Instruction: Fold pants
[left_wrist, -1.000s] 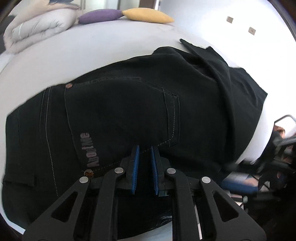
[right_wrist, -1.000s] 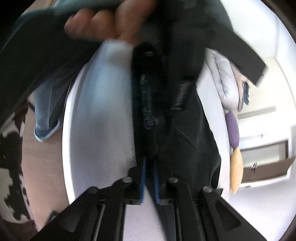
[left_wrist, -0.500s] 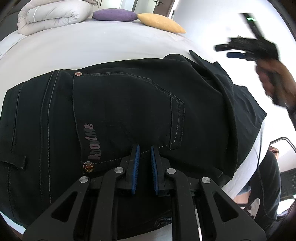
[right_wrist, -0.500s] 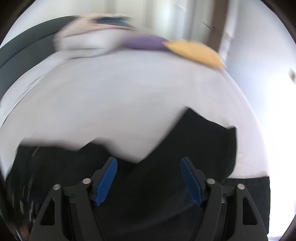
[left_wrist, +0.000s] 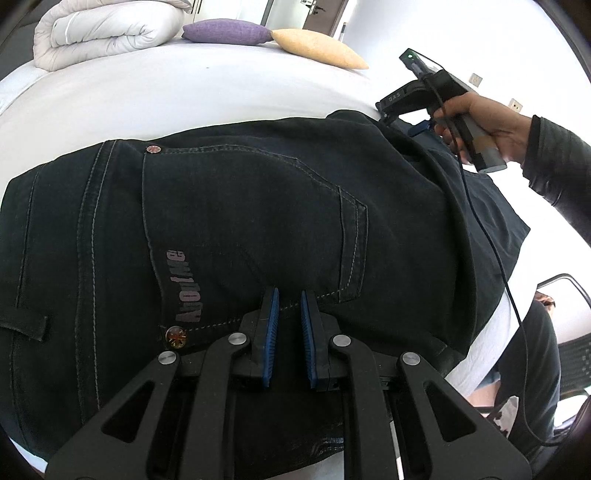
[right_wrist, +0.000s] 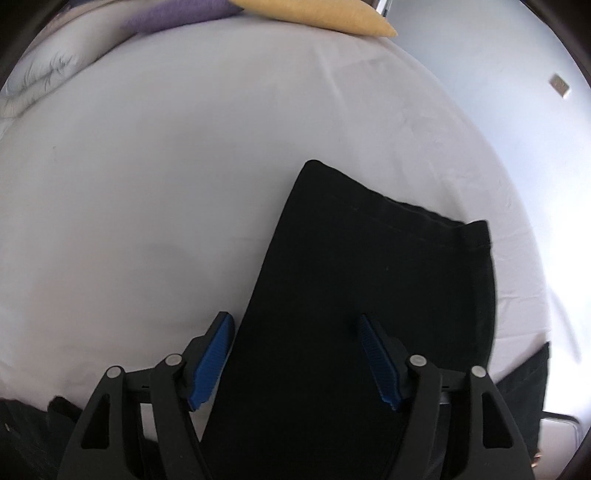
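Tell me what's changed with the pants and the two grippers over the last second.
The right gripper let go of the dark fabric it was carrying and swung over the folded-over leg end of the pants; its jaws are now apart and closing, with nothing pinched between them. In the left wrist view, the hand holding it moved from lower right to upper right. The left gripper stayed narrow over the back pocket; the pillows stayed put.

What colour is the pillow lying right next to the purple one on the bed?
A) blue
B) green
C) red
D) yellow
D: at the far end of the bed, the purple pillow has a yellow pillow touching its end, past the black pants.
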